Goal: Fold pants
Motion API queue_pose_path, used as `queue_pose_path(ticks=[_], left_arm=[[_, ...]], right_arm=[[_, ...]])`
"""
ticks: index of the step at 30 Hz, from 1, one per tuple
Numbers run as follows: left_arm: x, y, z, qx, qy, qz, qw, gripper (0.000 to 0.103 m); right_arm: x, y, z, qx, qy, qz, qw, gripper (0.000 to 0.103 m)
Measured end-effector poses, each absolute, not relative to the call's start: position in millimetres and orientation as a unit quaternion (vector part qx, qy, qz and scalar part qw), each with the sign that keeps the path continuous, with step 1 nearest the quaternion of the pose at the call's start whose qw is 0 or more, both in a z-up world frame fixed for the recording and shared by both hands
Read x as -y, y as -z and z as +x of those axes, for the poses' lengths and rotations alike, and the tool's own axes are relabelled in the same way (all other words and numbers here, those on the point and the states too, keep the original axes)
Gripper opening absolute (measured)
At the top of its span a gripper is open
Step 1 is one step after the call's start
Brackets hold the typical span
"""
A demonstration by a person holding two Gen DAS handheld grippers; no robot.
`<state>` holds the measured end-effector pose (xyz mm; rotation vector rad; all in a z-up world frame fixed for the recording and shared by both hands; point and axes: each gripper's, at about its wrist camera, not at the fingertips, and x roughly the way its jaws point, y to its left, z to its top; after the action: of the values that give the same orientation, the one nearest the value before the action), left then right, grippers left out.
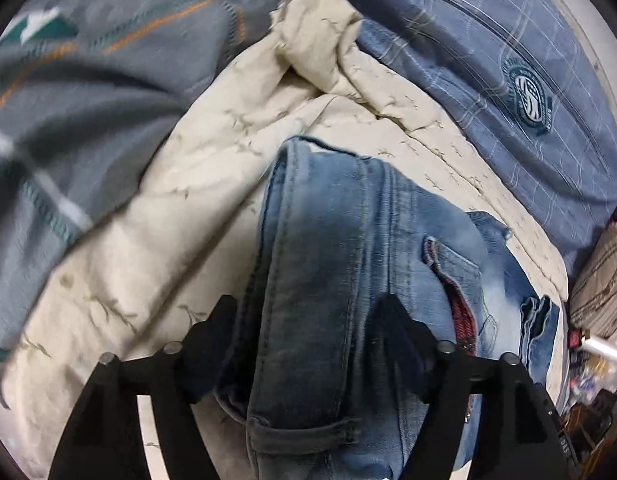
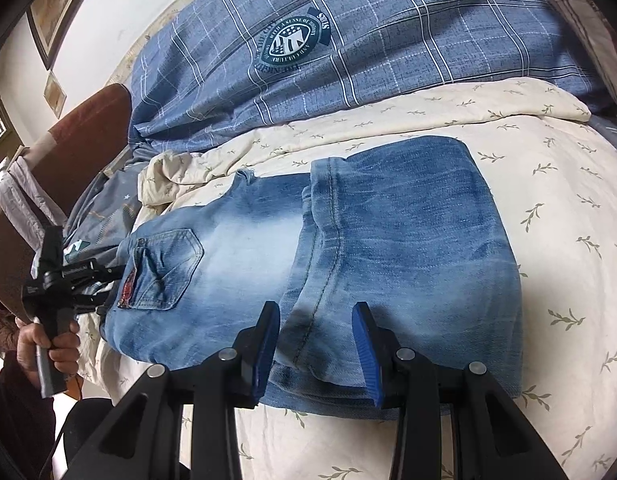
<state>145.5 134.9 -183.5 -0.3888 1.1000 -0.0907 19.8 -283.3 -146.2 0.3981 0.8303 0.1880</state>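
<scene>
I judge the fold nearly done: the jeans (image 2: 348, 240) lie doubled on the cream quilt (image 2: 548, 200), my left gripper (image 1: 304, 320) released astride the waistband, my right gripper (image 2: 316, 340) parted over the near hem, so next comes tidying.

My left gripper (image 1: 308, 320) points steeply down, its black fingers spread wide around a bunched fold of the jeans (image 1: 328, 240). My right gripper (image 2: 316, 344) tilts down too, blue-padded fingers partly apart, straddling the jeans' folded edge. My left hand (image 2: 48, 344) grips its handle.
</scene>
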Motion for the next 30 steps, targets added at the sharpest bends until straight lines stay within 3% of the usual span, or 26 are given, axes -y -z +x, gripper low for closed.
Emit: queue_pose_path(ticks=[3, 5, 9, 19, 25, 30], left_arm=[[-133, 182, 144, -0.514, 0.048, -0.183, 0.837, 0.069], [-128, 178, 144, -0.512, 0.068, -0.178, 0.837, 0.038], [-108, 158, 140, -0.494, 0.067, -0.114, 0.859, 0.015], [-61, 89, 121, -0.452, 0.116, -0.078, 0.881, 0.012], [31, 55, 115, -0.447, 0.180, 0.006, 0.876, 0.012], [129, 71, 114, -0.472, 0.241, 0.071, 0.845, 0.013]], right_arm=[[284, 146, 20, -0.400, -0.091, 0.192, 0.892, 0.041], [284, 146, 21, -0.399, -0.092, 0.194, 0.892, 0.041], [284, 145, 21, -0.397, -0.092, 0.194, 0.892, 0.041], [296, 139, 17, -0.383, -0.090, 0.211, 0.895, 0.041], [322, 136, 13, -0.375, -0.062, 0.244, 0.892, 0.041], [358, 135, 2, -0.360, -0.044, 0.292, 0.885, 0.041]])
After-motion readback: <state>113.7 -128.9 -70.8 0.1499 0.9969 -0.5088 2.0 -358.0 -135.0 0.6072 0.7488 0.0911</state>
